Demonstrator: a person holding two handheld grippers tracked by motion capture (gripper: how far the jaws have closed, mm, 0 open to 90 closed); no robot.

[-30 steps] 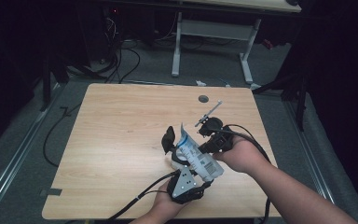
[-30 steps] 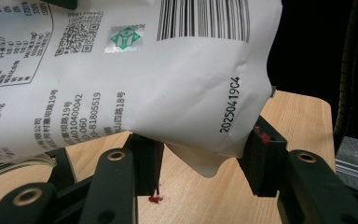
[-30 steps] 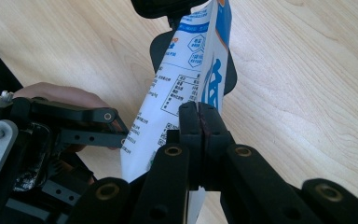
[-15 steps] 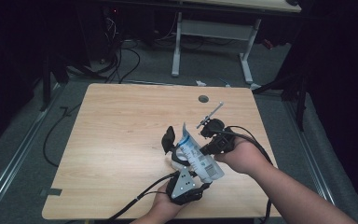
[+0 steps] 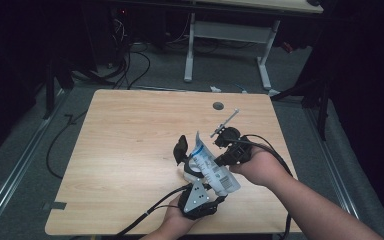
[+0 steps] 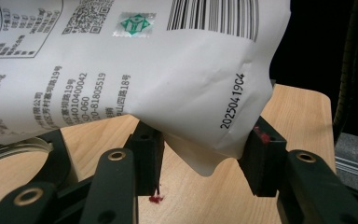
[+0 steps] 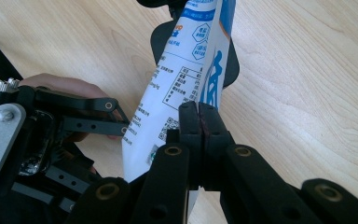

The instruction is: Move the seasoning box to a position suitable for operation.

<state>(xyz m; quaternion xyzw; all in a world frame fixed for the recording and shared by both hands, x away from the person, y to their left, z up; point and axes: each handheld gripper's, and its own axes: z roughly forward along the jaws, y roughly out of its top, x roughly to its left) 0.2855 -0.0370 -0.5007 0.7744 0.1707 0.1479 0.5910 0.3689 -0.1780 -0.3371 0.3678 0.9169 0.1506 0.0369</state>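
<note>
Left claw: held low at the near edge, pointing away from the person, jaws part-open and pressed on both sides of a pouch. Right claw: entered from the right on an outstretched forearm, jaws clamped together on the pouch's edge.

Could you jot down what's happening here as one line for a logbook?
left tongs: closed on pouch bottom | right tongs: shut on pouch edge | pouch: held above table

Wood table w/ grommet
</note>
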